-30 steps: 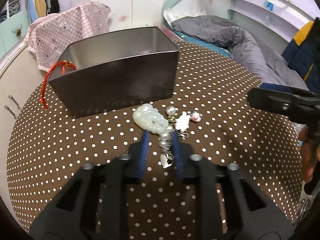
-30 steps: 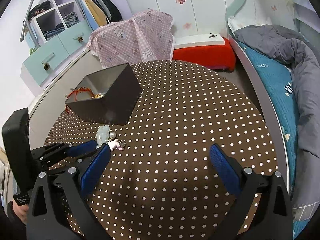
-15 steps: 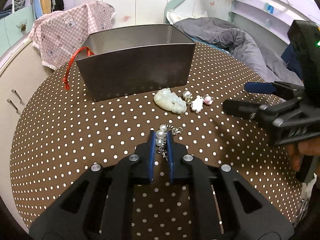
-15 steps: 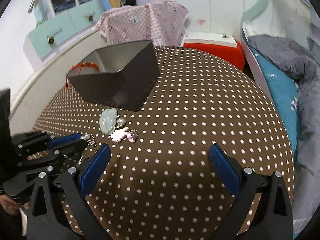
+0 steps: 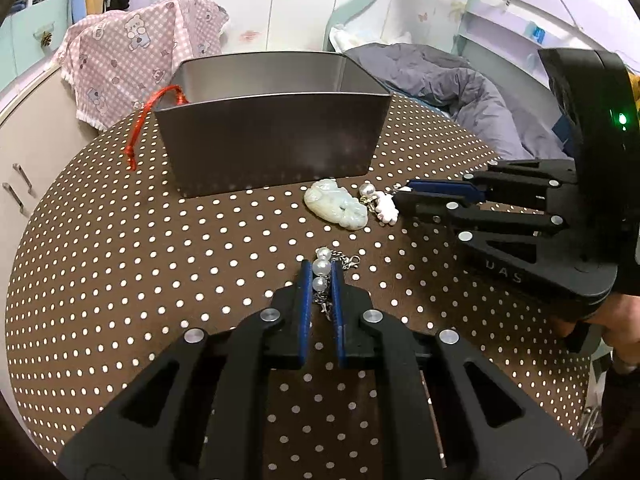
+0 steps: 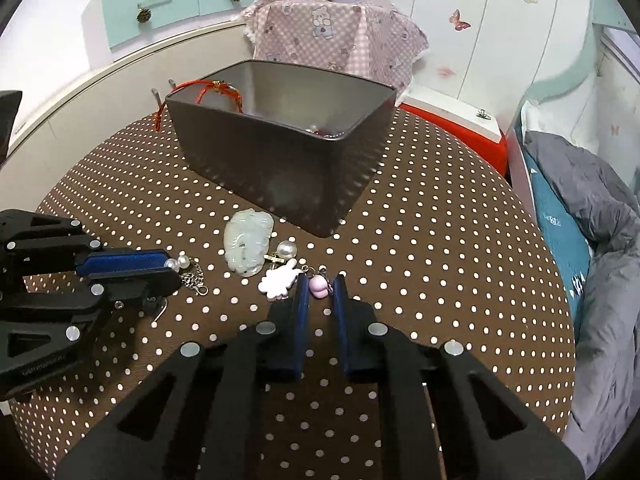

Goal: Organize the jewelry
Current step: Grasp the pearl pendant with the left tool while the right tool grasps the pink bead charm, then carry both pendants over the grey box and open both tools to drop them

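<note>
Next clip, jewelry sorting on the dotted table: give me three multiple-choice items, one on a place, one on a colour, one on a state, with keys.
1. Where is the pale green carved pendant?
A. in the box
B. on the tablecloth in front of the grey box
C. on the bed

2. What colour is the cord over the box's rim?
A. red
B. blue
C. white

3. What does the left gripper hold?
A. nothing
B. the pendant
C. a pearl chain

Key: B, it lies flat on the cloth; A, clearly red; C, pearls sit between its shut pads.
</note>
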Demonstrator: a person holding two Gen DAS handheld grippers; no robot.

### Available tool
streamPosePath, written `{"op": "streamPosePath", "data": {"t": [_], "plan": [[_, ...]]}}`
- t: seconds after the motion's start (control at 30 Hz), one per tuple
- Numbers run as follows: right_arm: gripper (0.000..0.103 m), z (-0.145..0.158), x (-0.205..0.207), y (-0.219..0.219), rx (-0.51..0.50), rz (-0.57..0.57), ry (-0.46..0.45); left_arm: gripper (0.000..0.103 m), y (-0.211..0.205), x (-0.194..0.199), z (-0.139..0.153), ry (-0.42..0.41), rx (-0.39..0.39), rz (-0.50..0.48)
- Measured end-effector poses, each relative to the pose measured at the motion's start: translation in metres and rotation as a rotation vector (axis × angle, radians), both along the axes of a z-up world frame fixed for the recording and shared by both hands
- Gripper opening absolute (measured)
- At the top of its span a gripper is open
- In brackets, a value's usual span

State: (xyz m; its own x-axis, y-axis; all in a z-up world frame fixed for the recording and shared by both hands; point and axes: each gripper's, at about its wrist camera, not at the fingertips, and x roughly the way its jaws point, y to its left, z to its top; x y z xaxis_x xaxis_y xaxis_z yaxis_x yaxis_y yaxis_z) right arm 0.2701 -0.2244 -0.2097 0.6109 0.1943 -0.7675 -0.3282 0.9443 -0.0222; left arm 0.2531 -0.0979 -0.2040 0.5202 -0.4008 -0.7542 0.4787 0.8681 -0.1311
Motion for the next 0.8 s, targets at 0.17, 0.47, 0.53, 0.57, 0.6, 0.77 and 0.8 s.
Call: {"op": "streamPosePath", "data": {"t": [0.17,0.47,0.53,0.57,0.6,0.77,0.8], "plan": [[0.011,0.012,-0.010,-0.009,0.084,0.004,-0.001,0.009,0.007,-0.008,0.004,-0.015,-0.009,0.014],[0.011,0.052,-0.024,-0.014,0.158,0.018,-0.059,0.009,0.028,-0.014,0.031,-0.072,-0.039,0.055],[0.011,0.063,-0.027,-0.015,0.169,0.024,-0.080,0.009,0.032,-0.016,0.040,-0.094,-0.048,0.061],[0.011,0.071,-0.028,-0.016,0.172,0.029,-0.097,0.009,0.034,-0.016,0.047,-0.109,-0.052,0.064],[0.011,0.079,-0.029,-0.016,0.175,0.035,-0.114,0.009,0.037,-0.016,0.053,-0.123,-0.057,0.067],[0.011,0.112,-0.028,-0.015,0.172,0.055,-0.188,0.009,0.044,-0.011,0.082,-0.193,-0.064,0.080],[0.011,0.120,-0.028,-0.015,0.172,0.058,-0.207,0.009,0.045,-0.010,0.088,-0.210,-0.065,0.084]]}}
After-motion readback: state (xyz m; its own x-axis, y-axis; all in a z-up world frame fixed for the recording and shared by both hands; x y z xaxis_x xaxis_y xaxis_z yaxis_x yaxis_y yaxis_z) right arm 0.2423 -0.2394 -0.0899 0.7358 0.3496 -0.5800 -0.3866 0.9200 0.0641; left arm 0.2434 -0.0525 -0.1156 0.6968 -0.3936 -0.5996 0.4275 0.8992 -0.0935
